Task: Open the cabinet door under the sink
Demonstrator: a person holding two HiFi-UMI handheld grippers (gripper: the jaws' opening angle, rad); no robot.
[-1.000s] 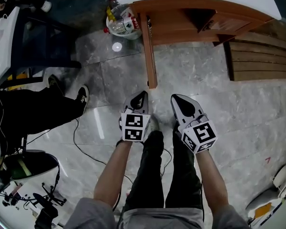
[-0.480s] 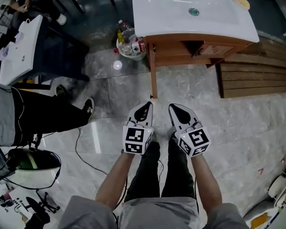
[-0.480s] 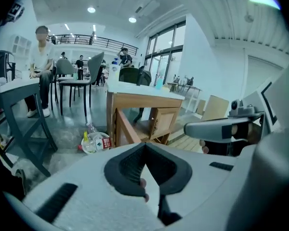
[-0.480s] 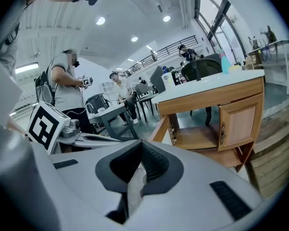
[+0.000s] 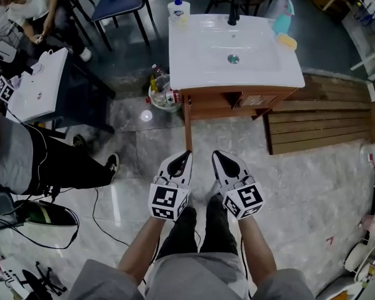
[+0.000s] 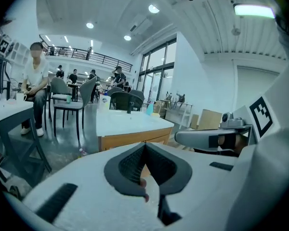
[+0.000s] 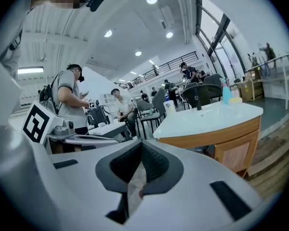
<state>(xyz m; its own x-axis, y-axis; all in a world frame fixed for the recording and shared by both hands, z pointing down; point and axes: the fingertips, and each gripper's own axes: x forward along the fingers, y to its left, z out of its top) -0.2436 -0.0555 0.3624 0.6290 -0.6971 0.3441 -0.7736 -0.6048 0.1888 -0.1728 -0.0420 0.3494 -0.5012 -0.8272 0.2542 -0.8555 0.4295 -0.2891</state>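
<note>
Well ahead of the closed, empty left tool (image 5: 182,158) and right tool (image 5: 220,158), the cabinet door (image 5: 260,100) lies rightward, nearer the right tool.

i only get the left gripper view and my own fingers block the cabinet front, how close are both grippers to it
Observer: In the head view, the left gripper and the right gripper both hang over bare floor, short of the sink cabinet, touching nothing.
Operator: is the right one holding anything
Observer: No. The right gripper view shows its fingers together with nothing between them.
Operator: anything on the floor near the cabinet
Observer: Wooden slats lie on the floor just right of the cabinet.
</note>
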